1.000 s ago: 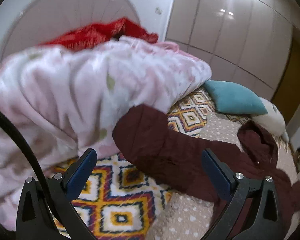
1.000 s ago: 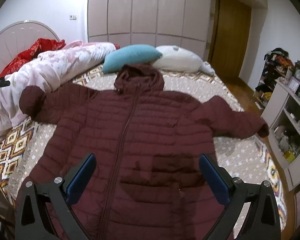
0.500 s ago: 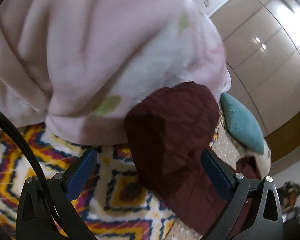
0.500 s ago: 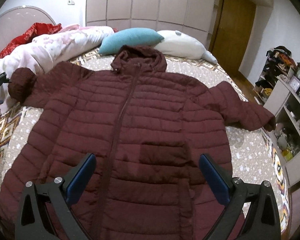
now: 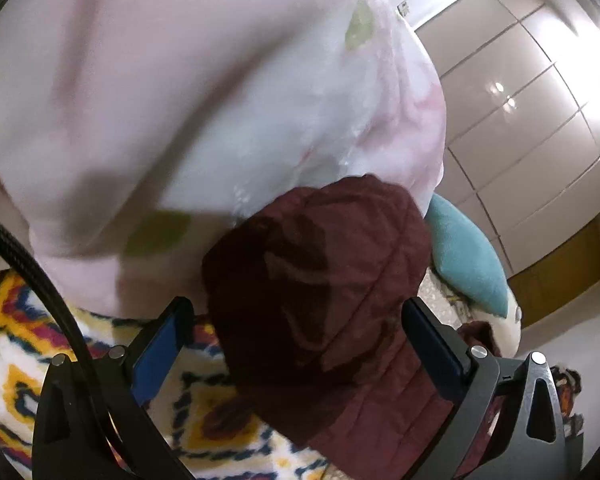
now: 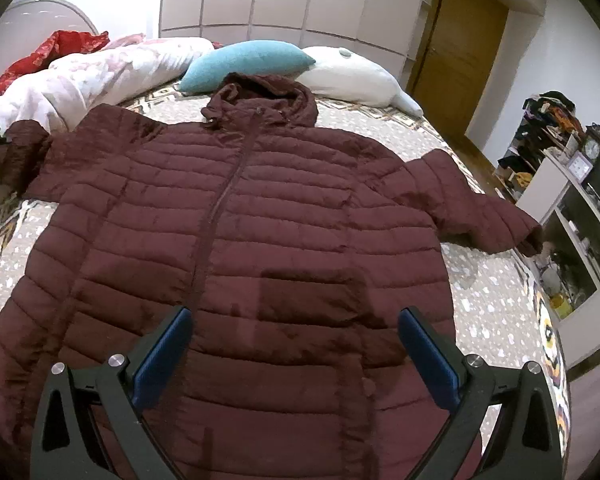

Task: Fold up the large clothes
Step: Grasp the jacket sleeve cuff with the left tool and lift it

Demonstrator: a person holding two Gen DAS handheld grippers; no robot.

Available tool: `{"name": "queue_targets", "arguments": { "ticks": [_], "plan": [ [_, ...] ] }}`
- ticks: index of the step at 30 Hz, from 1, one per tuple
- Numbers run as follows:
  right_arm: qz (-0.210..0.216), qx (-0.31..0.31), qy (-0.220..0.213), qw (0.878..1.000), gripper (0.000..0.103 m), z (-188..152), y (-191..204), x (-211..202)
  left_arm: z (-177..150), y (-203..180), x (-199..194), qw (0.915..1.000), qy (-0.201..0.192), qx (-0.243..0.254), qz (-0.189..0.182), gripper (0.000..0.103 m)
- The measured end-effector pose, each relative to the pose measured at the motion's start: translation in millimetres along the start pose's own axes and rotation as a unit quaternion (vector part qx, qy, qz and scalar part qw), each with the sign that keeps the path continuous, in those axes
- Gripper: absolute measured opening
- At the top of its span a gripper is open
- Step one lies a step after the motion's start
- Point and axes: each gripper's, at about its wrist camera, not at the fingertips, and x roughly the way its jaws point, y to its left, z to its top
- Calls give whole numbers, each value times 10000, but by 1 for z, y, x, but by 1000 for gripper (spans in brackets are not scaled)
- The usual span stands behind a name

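The maroon quilted hooded puffer jacket (image 6: pixel 236 240) lies front-up, zipped, sleeves outspread, on the patterned bedspread (image 6: pixel 496 300); only the left view shows its cuff (image 5: pixel 316 280) between the left gripper (image 5: pixel 296 344)'s narrowing, untouching jaws; the right gripper (image 6: pixel 294 344) hangs spread above the hem.

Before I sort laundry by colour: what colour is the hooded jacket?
Dark maroon puffer jacket, clearest in the right wrist view.
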Motion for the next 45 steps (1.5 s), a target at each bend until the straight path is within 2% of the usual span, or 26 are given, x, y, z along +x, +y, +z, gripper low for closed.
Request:
{"name": "queue_targets", "arguments": {
  "ticks": [1, 3, 5, 9, 12, 16, 20, 24, 27, 32, 38, 42, 45],
  "plan": [
    [-9, 14, 8, 10000, 103, 0, -1, 0, 1, 1, 0, 10000, 25, -37, -43, 87],
    [-32, 38, 10, 10000, 103, -1, -4, 0, 4, 0, 3, 9998, 192, -30, 8, 54],
    [-65, 52, 2, 10000, 103, -2, -6, 1, 5, -3, 2, 9996, 255, 58, 96, 33],
    [-84, 103, 23, 9999, 103, -4, -10, 2, 13, -15, -14, 9995, 89, 195, 218, 21],
    [-56, 135, 25, 9999, 103, -7, -12, 1, 14, -34, -30, 9986, -43, 430, 299, 17],
    [-10, 165, -44, 9999, 103, -9, -17, -4, 11, -78, -53, 9949, -240, 928, 317, 14],
    [45, 214, -121, 9997, 103, -12, -23, -10, -6, -135, -78, 9904, -323, 1342, -110, 13],
    [128, 346, -160, 9992, 103, -17, -34, -16, -43, -200, -95, 9807, -236, 1841, -617, 13],
    [164, 464, -174, 9986, 103, -22, -45, -19, -84, -250, -98, 9702, 31, 2175, -1070, 13],
    [253, 779, -94, 9966, 103, -32, -68, -18, -159, -315, -88, 9544, 477, 2528, -1514, 13],
    [284, 1038, -61, 9942, 103, -41, -91, -14, -258, -369, -51, 9328, 1142, 2982, -1673, 13],
    [315, 1161, 10, 9927, 103, -46, -102, -6, -320, -386, -24, 9188, 1584, 3172, -1734, 13],
    [371, 1227, 77, 9917, 103, -49, -108, 0, -367, -389, -1, 9077, 1875, 3381, -1634, 13]
  ]
}}
